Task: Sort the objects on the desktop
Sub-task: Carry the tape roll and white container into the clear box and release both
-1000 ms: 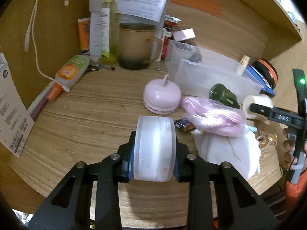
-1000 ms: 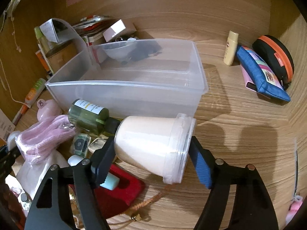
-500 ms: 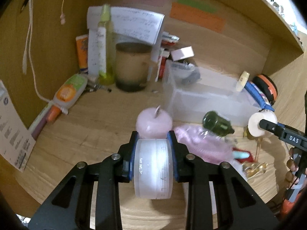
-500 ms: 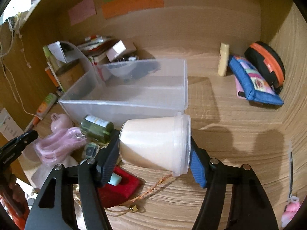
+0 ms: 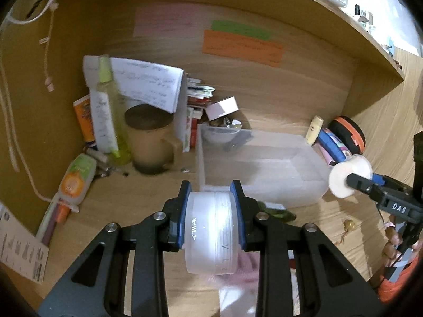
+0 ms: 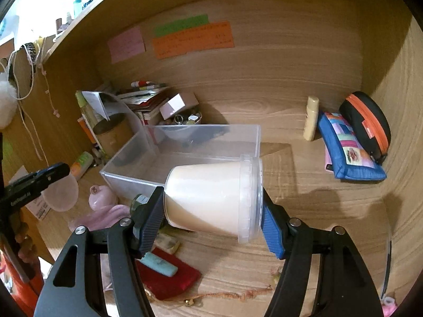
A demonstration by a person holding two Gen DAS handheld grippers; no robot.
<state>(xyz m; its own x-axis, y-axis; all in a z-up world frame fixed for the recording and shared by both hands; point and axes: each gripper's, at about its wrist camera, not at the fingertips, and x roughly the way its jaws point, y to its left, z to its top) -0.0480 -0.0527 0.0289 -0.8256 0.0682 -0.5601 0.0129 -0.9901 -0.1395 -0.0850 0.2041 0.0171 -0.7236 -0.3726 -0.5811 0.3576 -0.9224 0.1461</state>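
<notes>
Left wrist view, from left to right: tube lying flat by the side wall; spray bottle upright in the back corner, just beside mug; notepad leaning behind both. Left gripper clamped on jar, blue pads pressed against its flat faces, jar raised above the desk on edge. Clear bin just beyond the jar, open side up, interior bare. Right gripper at far right, pinching tub, held level with the bin's right end.

Right wrist view, from left to right: left gripper at left edge with jar gripped. Pink cloth and green bottle on the desk before the bin. Right gripper closed on tub, tub lying sideways, lid to the right, near the bin's front right corner. Red pouch below it. Blue pouch and black case against the right wall.
</notes>
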